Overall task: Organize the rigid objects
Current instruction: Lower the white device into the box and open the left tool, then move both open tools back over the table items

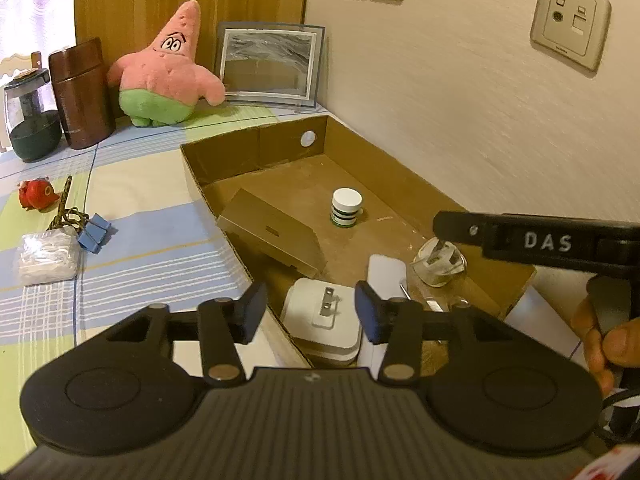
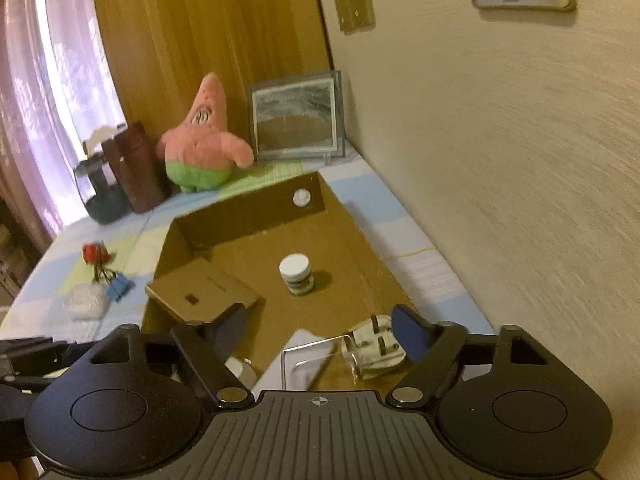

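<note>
A shallow cardboard box [image 1: 400,168] lies on the striped cloth by the wall. Inside are a white jar [image 1: 346,207], a flat brown carton [image 1: 276,232], a white charger [image 1: 326,320] with prongs up, and a white plug adapter [image 1: 438,265]. My left gripper [image 1: 310,312] is open just above the charger, touching nothing. My right gripper [image 2: 320,330] is open and empty over the box's near end, with the adapter [image 2: 376,346] beside its right finger; its body [image 1: 540,240] shows in the left wrist view. The box [image 2: 372,264], the jar [image 2: 296,274] and the carton [image 2: 204,294] show there too.
Left of the box on the cloth lie a blue binder clip [image 1: 94,232], a clear packet [image 1: 48,256], a red toy [image 1: 36,196] and a cord. At the back stand a pink plush star [image 1: 168,72], a brown cylinder [image 1: 82,92], a dark jar and a picture frame [image 1: 268,64].
</note>
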`<state>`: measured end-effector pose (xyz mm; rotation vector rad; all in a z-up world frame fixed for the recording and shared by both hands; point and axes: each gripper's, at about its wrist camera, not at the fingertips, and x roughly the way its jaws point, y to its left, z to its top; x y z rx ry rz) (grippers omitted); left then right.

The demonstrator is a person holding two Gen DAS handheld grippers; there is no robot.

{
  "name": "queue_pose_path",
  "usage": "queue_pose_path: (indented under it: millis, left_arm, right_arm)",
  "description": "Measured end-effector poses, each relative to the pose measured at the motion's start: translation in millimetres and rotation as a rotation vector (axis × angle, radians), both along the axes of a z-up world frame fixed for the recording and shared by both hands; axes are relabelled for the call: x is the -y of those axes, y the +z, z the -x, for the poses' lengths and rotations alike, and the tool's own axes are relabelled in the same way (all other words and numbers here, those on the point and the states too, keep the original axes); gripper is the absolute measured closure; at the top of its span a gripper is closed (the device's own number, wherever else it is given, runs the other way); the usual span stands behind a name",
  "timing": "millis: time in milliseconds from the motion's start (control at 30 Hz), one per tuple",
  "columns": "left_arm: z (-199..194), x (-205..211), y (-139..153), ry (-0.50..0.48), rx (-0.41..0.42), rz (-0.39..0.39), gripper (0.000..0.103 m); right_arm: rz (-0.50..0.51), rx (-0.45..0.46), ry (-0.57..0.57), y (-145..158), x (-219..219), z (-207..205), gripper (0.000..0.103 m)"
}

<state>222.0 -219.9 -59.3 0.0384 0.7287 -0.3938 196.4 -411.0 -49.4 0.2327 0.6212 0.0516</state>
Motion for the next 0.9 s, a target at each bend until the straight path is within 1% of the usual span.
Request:
queue_pose_path:
  millis: [300,500,667,767,833,867,900]
  left_arm:
    - [1,-10,6,0.008,0.017,-0.007,0.058]
    - [2,-23,12,0.019,0.031,-0.015,0.053]
    - [1,-42,15,0.028,0.038,-0.025,0.049]
    - [1,-58,16,0.040,0.046,-0.039,0.043]
    - [1,-70,17,0.052,0.052,-0.048,0.042]
    - [0,-76,18,0.059,0.052,-0.053,0.039]
    - [0,-83,18,0.066,0.056,-0.060,0.034]
  right_arm:
    - [0.011,0.031,-0.068,6,4,3,0.026]
    - [0.018,0.062,-0.053,15,-7,4,0.026]
    - [0.021,0.091,-0.046,21,-19,3,0.025]
    - [0.019,0.109,-0.041,24,-27,2,0.025]
    - [0.019,0.125,-0.030,26,-34,1,0.025]
    - [0.020,0.133,-0.023,27,-38,1,0.025]
    - [0.021,0.140,-0.015,28,-42,0,0.025]
